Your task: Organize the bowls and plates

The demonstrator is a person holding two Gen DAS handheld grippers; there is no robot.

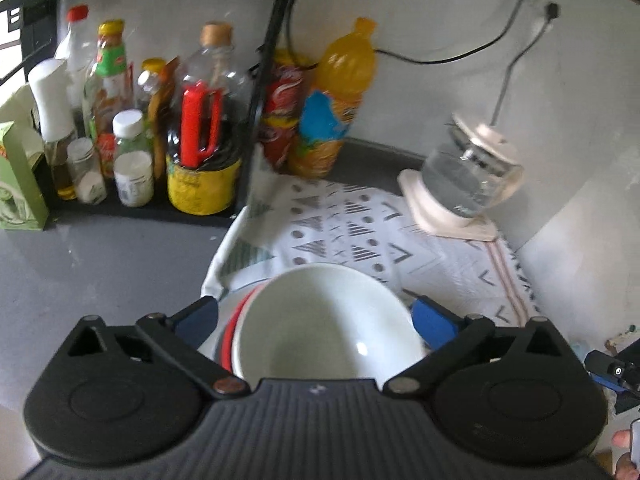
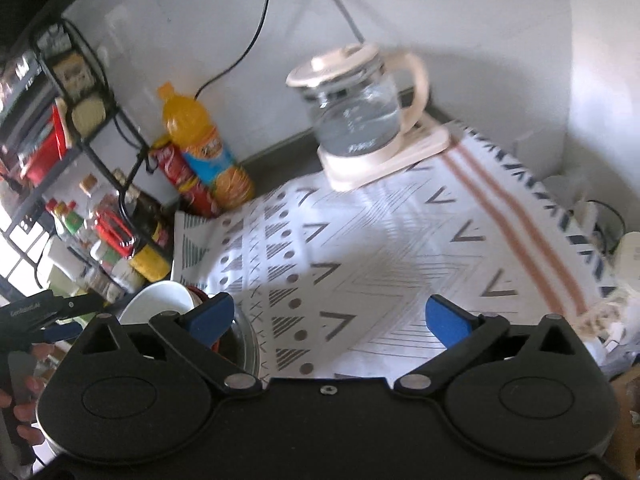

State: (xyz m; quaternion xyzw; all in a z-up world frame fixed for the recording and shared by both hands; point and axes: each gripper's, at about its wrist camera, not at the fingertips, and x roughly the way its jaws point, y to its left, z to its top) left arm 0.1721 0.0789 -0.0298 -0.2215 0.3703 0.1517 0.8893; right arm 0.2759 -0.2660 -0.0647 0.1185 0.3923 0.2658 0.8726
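We see a white bowl nested in a stack on the patterned cloth, with a red-rimmed dish under it; the bowl is empty. From the right wrist view the same stack sits at the cloth's left edge, with a glass piece beside it whose kind we cannot tell.

A glass kettle with a cream lid and handle stands on its cream base at the far side of the cloth and is about half full of clear water. Against the wall stand an orange drink bottle with a blue and orange label and a red snack tube; the print on both is too blurred for us to read. In the black rack we make out a dark bottle with a red handle and yellow label, white-capped jars and sauce bottles, none legible. Small white lettering on the other gripper's arm is too small to read.

Our left gripper hangs just above the white bowl with its jaws spread wide on either side, not touching it. Our right gripper is released too, open over bare cloth, with the stack off to its left, beside its left finger.
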